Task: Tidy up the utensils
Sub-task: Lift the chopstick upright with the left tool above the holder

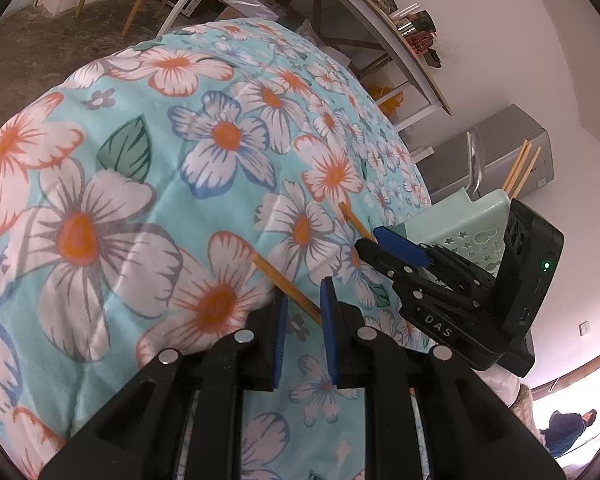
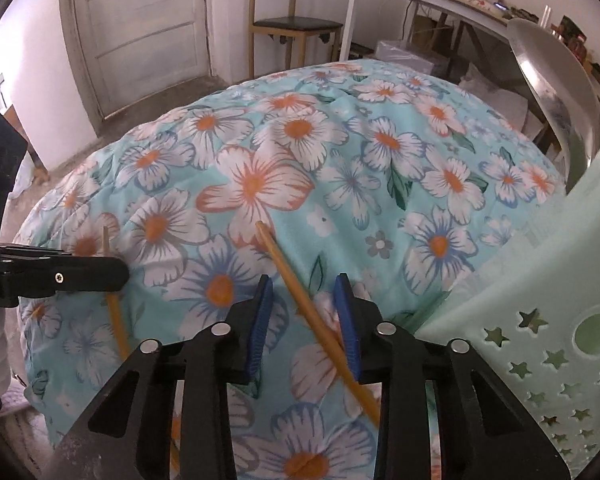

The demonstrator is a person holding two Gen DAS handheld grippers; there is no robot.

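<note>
left tongs (image 1: 305, 336): we're seeing the blue pads a little apart, hovering low over the floral cloth (image 2: 340, 140).
left chopstick (image 1: 288, 292): lying slantwise between those pads, its near end running in behind the right-hand pad; we cannot tell if the pads are pressing on it.
right tongs (image 2: 304, 328): pads are standing apart, pointing down at the cloth just beside the basket (image 2: 520, 300).
right chopstick (image 2: 292, 280): lying on the cloth between the right pads, crossing the gap diagonally. It's running close along the right-hand pad, and the left-hand pad is clear of it, so we're not calling it clamped.
basket: pale green plastic with star cut-outs, sitting on the cloth at the right edge of both views.
basket contents: sorted chopsticks (image 1: 520, 168) are standing upright in it, next to a metal utensil (image 1: 474, 160).
spacing: the two tongs are working near each other, each over its own chopstick.
</note>
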